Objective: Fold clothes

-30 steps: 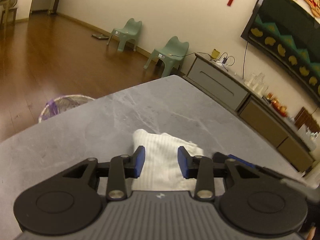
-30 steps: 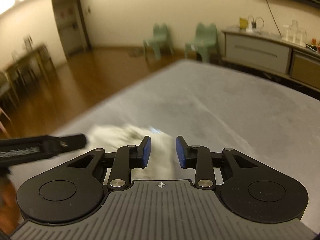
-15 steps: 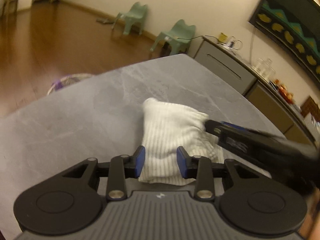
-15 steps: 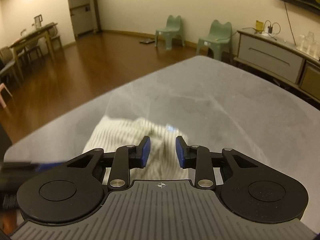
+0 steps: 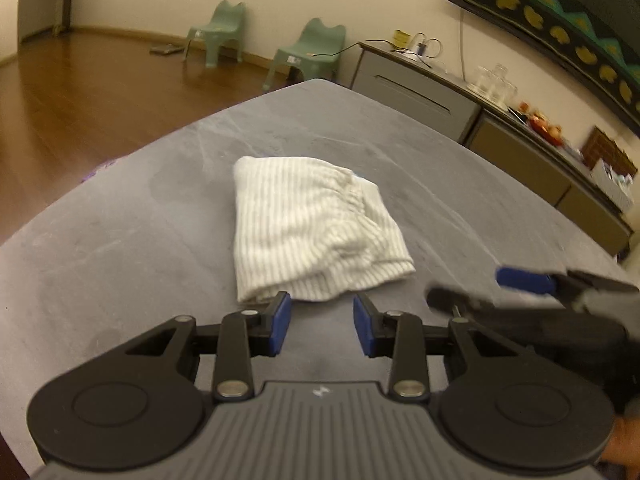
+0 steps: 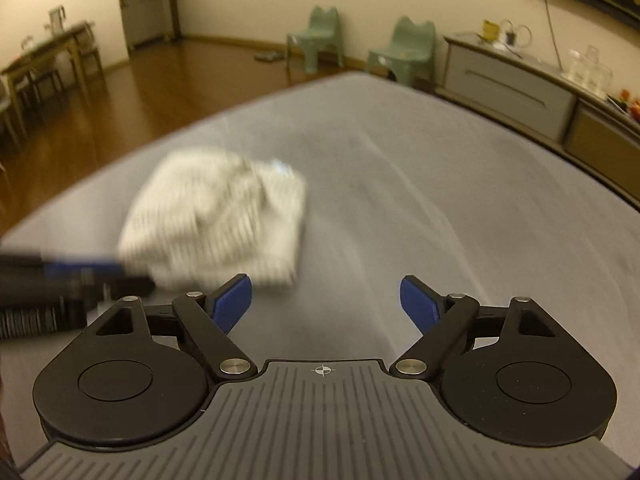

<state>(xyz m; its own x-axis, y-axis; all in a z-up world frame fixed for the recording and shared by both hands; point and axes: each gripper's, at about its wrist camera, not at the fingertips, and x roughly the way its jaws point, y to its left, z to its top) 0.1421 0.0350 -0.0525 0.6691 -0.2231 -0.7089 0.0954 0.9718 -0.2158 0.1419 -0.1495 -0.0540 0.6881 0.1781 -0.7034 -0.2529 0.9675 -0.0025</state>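
Observation:
A white, finely striped garment [image 5: 312, 232] lies folded into a compact bundle on the grey marble table [image 5: 120, 240]. My left gripper [image 5: 322, 322] is open and empty, its tips just short of the bundle's near edge. My right gripper [image 6: 325, 304] is wide open and empty, to the right of the bundle [image 6: 216, 220], which looks blurred in the right wrist view. The right gripper also shows at the right of the left wrist view [image 5: 528, 288], and the left gripper shows at the left of the right wrist view [image 6: 80, 276].
Two green child chairs [image 5: 224, 32] stand by the far wall. A grey sideboard [image 5: 416, 92] with glassware runs along the right. A wooden dining table with chairs [image 6: 48, 64] stands far left. Wooden floor [image 5: 80, 112] lies beyond the table's left edge.
Both grippers have pulled back from the folded bundle, which now lies free on the table. The right gripper's jaws have opened wide. The left jaws have opened slightly.

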